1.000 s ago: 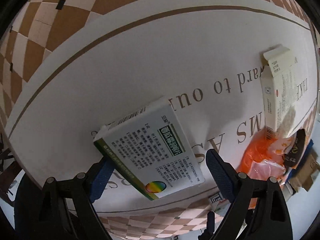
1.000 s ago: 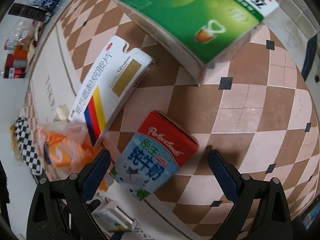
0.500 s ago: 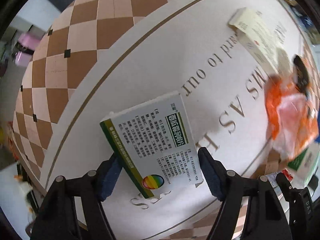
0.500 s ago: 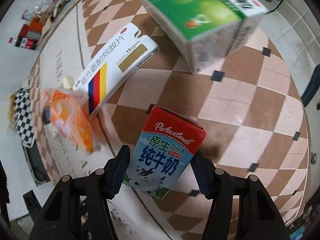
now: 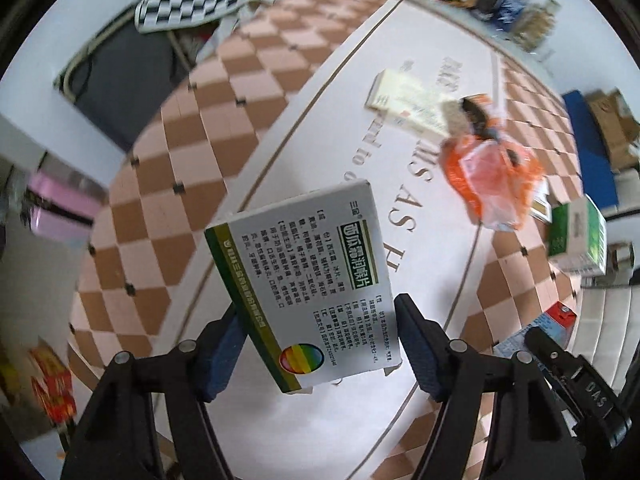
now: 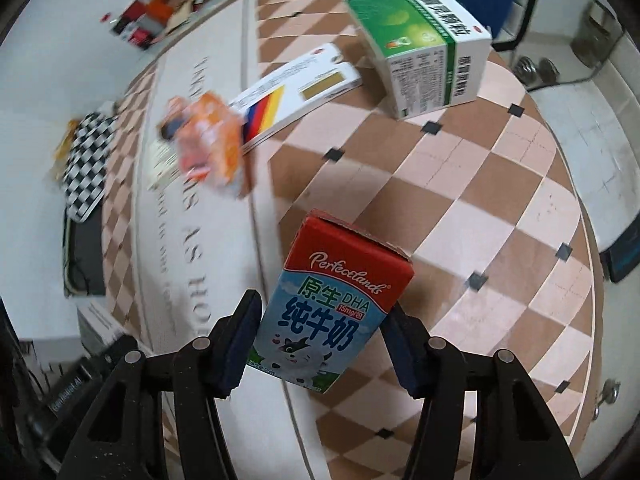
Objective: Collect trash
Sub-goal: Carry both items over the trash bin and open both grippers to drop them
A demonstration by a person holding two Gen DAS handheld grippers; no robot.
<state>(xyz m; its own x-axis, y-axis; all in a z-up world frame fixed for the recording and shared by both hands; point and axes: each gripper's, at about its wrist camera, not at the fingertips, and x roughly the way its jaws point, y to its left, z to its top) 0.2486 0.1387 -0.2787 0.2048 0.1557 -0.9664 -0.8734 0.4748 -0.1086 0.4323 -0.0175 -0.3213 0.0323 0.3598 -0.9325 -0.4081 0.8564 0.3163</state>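
**Both grippers loaded, boxes off the floor**

L gripper (image 5: 318, 344) clamps a white-green medicine box (image 5: 312, 276) betw its pads, held tilted above the white mat (image 5: 340, 112). Its jaws just narrowed onto it. R gripper (image 6: 322, 344) grips a red-blue milk carton (image 6: 334, 308) over the checkered floor (image 6: 500, 208), top toward 12. Orange wrapper (image 6: 208, 144) at 10 o'clock, green box (image 6: 424, 44) at 1.

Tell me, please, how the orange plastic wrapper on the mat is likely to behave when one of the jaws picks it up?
The orange plastic wrapper looks crumpled and thin, so it will probably be floppy and crush flat between the jaws. It seems very light, so it may slide on the mat if nudged. Its glossy film could slip; a pinch on a thick fold seems safest.
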